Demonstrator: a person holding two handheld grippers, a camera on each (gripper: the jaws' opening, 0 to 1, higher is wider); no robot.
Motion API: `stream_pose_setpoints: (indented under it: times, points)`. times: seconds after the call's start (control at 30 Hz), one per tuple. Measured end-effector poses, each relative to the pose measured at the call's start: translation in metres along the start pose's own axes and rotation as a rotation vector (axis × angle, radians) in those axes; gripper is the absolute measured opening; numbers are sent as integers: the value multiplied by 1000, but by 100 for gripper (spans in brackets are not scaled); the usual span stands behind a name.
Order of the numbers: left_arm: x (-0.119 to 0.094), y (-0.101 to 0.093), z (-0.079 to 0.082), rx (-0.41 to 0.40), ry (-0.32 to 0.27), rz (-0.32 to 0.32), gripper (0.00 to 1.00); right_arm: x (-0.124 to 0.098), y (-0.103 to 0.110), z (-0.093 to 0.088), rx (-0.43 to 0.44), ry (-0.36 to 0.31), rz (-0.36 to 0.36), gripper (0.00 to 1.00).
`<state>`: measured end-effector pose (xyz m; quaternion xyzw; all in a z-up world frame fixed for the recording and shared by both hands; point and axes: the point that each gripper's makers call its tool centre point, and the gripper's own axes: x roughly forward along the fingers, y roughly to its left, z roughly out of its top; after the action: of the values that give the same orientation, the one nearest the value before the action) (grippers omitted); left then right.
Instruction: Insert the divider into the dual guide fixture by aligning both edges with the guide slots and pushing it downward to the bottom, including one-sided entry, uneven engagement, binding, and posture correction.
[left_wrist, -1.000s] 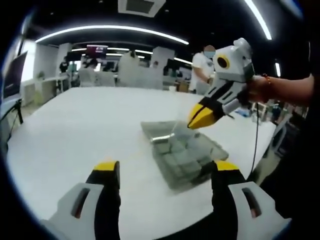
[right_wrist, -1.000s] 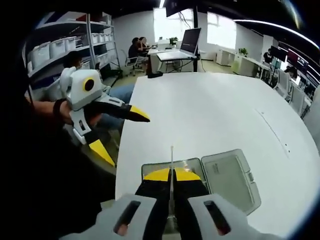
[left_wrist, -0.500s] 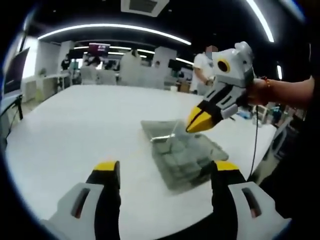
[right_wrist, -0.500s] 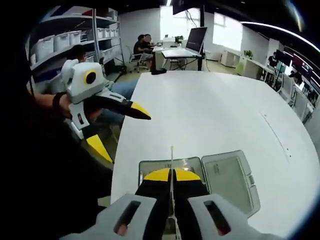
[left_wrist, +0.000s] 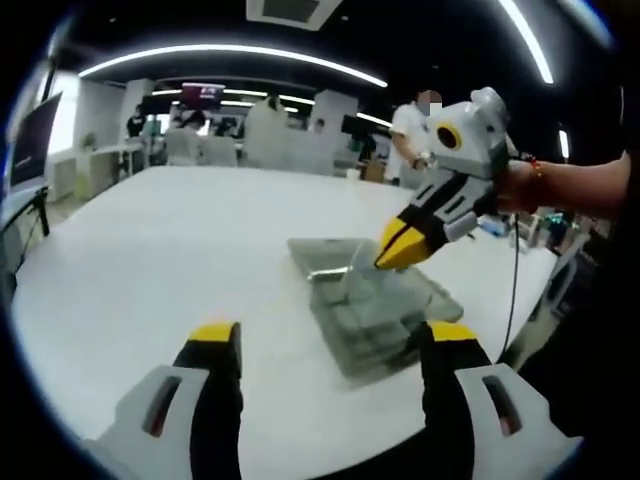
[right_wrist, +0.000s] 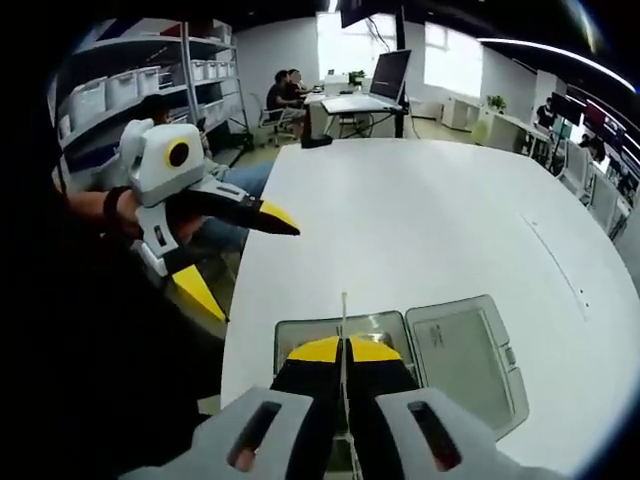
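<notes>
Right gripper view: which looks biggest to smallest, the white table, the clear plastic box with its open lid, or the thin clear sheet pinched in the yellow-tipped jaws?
1. White table, by far the largest.
2. Clear plastic box with its lid open.
3. Thin clear divider sheet, seen edge-on as a sliver in the right gripper, so its true size is uncertain.

The clear divider (right_wrist: 343, 330) shows edge-on as a thin line, its lower part hidden between the right tool's (right_wrist: 343, 350) tips. The compartmented box (right_wrist: 310, 332) lies partly behind that tool — guide slots too small and blurred to tell.
</notes>
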<state>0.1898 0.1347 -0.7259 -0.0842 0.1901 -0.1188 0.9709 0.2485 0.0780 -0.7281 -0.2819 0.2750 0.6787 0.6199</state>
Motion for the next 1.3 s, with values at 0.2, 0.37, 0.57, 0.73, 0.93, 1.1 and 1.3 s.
stream_pose_setpoints:
  times: [0.2, 0.37, 0.57, 0.73, 0.93, 1.1, 1.3]
  points:
    - [2, 0, -3, 3, 9, -4, 71, -1, 0, -1, 12, 3, -3, 0]
    - [4, -2, -3, -3, 10, -10, 71, -1, -1, -1, 39, -13, 2, 0]
    - [6, -2, -4, -4, 12, -13, 71, 0, -1, -1, 46, -19, 9, 0]
    - [6, -1, -5, -18, 12, -12, 71, 1, 0, 0, 31, -18, 15, 0]
    - [7, 1, -6, -26, 13, -11, 70, 6, 0, -3, 30, -7, 19, 0]
    - [7, 4, -6, -30, 14, -7, 70, 9, 1, -5, 9, 10, 23, 0]
    - [7, 5, -6, -35, 11, -3, 70, 13, 2, -6, -12, 26, 30, 0]
